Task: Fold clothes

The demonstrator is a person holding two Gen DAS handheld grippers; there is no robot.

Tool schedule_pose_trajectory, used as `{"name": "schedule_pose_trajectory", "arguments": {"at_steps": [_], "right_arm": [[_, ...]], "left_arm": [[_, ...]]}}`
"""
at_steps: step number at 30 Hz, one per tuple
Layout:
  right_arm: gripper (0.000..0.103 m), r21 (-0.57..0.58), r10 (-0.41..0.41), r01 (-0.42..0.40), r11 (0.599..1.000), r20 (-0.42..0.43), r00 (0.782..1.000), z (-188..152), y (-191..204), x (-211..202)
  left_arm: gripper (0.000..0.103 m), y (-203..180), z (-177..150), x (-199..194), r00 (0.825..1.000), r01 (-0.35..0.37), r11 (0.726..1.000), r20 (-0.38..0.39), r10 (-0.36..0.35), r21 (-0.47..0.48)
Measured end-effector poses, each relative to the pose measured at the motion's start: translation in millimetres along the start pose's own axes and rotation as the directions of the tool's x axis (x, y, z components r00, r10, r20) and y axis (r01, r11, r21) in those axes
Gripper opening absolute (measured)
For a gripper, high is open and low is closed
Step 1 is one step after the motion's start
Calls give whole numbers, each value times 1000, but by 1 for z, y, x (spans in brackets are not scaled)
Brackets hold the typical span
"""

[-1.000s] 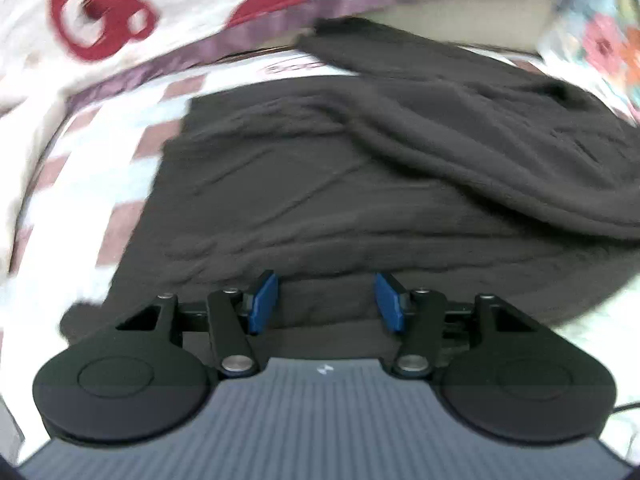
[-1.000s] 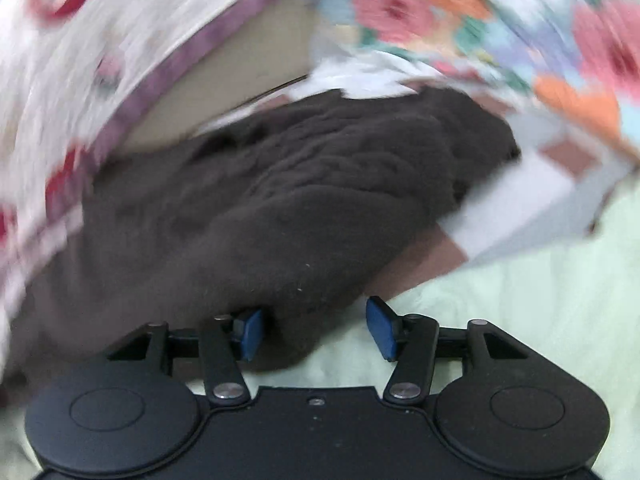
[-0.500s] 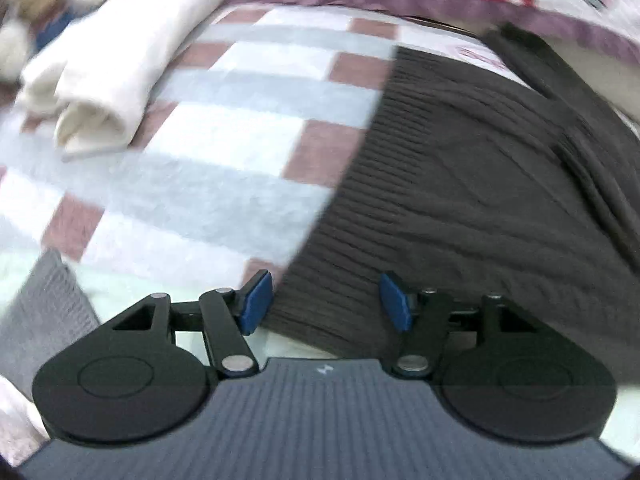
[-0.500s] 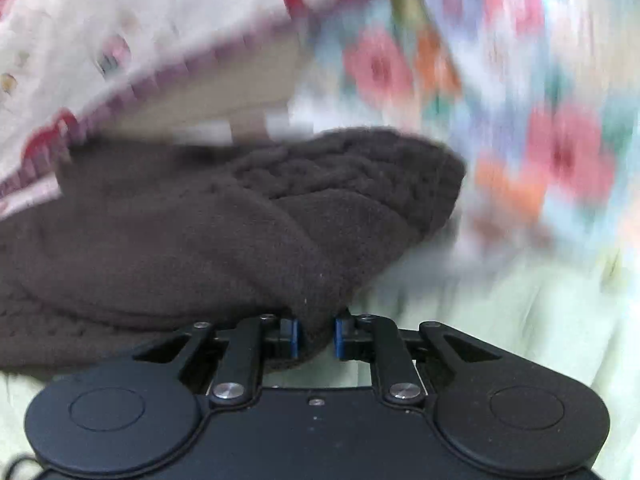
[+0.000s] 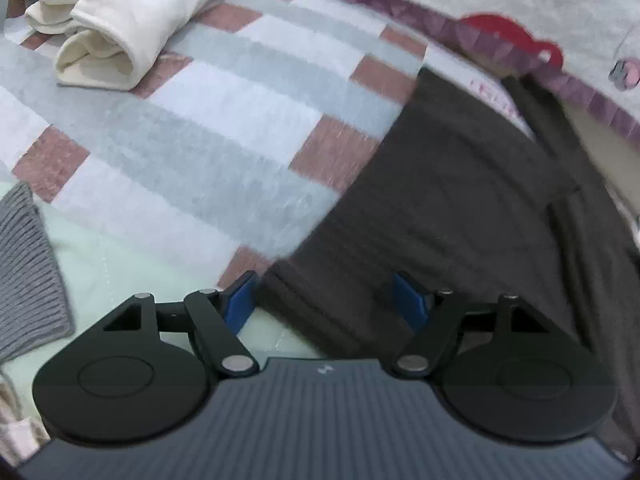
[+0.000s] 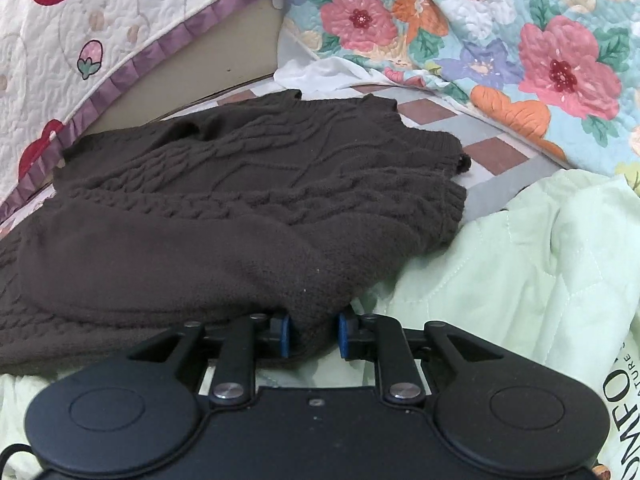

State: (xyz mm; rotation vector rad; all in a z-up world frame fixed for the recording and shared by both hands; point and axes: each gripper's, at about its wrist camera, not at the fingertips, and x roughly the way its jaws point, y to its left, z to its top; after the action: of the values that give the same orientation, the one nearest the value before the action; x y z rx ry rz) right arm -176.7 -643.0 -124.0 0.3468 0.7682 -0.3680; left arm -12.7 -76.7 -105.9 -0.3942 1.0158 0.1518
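The dark brown sweater (image 6: 240, 208) lies on the bed, partly on the checked blanket (image 5: 208, 128) and partly on the pale green quilt (image 6: 520, 272), with one part already laid over the body so that a smooth band of knit crosses the cable pattern; the right hand-held gripper (image 6: 311, 334) has its fingers drawn close and pinches a bunch of that near edge, while the left hand-held gripper (image 5: 326, 300) stands spread wide with the ribbed hem corner of the sweater (image 5: 460, 208) lying between its blue pads, nothing clamped; judging by that, the step in hand is taking hold of the near edge at two points so it can be carried over; to do it well, the left should bite the hem squarely, through every layer and a little in from the corner, and the two holds should stay level so the fold line runs straight and the thick knit does not sag or drag the blanket along; whether a further fold follows cannot be told from here; counted: one brown sweater, two hand-held grippers, one rolled cream cloth (image 5: 132, 12) at the far left, one grey knit piece (image 5: 28, 276) at the left edge, one strawberry-print quilt (image 6: 100, 20), one flowered quilt (image 6: 500, 40).
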Motion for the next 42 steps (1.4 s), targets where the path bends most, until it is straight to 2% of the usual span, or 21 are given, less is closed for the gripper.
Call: {"name": "schedule_pose_trajectory", "arguments": {"at_steps": [3,5,7,9,11,15,17,18,19,20,22,24,28,30,33,35,37,39,41,42], "right_arm": [[24,16,8,-8,1000,3,1000,0,-1,1],[28,30,15,-15,999,6,1000,0,-2,2],[32,66,42,-41,997,-1,999,1,-4,3],[37,122,76,-74,990,-5,997,3,-7,6],[41,164,94,-93,982,0,996,3,-8,10],[46,132,79,-83,988,36,996,1,-2,19],[48,97,97,-102,990,55,994,3,1,21],[46,74,135,-140,987,66,989,5,2,20],[32,52,160,-164,985,81,984,9,2,17],[21,33,156,-160,987,94,983,13,1,14],[19,19,148,-151,988,98,984,21,-2,6],[17,17,151,-152,988,79,985,22,-4,0],[16,15,171,-171,985,-5,985,19,-6,-2],[16,15,180,-180,984,-48,983,17,-8,-3],[16,16,194,-193,981,-111,975,15,-9,-4],[17,17,202,-202,979,-153,967,13,-11,-5],[20,59,218,-211,976,-176,960,6,-17,-1],[28,141,265,-245,959,-152,952,4,-28,-5],[39,193,315,-288,938,-126,941,6,-38,-14],[40,209,337,-310,928,-112,935,7,-44,-19]], "left_arm": [[73,-8,-1,-2,998,-58,997,-4,58,54],[75,-10,-3,-1,997,-71,996,14,71,47],[85,-9,-6,2,997,-63,998,42,63,-4],[89,-12,-8,5,995,-63,998,72,65,-27],[89,-16,-10,6,993,-68,998,92,69,-19],[86,-23,-12,6,988,-92,996,126,92,0],[69,-27,-12,6,985,-103,994,139,98,33],[43,-29,-11,4,984,-108,992,151,97,65],[23,-31,-9,2,984,-92,991,163,75,99],[19,-31,-6,-1,985,-59,992,166,40,112],[14,-28,0,-10,983,-14,993,183,-8,120],[12,-28,8,-27,977,-9,989,212,-23,145],[11,-27,23,-90,968,36,988,242,-71,147],[10,-28,20,-113,963,-6,981,266,-47,193],[10,-25,8,-99,964,-140,951,259,67,276],[10,-12,7,-70,981,-145,960,160,109,238],[15,-2,6,-44,987,-160,970,50,154,182],[18,-9,5,-52,985,-167,969,75,155,182],[31,-28,1,-70,978,-181,955,148,149,235],[41,-40,-2,-78,975,-181,947,176,137,267]]}}
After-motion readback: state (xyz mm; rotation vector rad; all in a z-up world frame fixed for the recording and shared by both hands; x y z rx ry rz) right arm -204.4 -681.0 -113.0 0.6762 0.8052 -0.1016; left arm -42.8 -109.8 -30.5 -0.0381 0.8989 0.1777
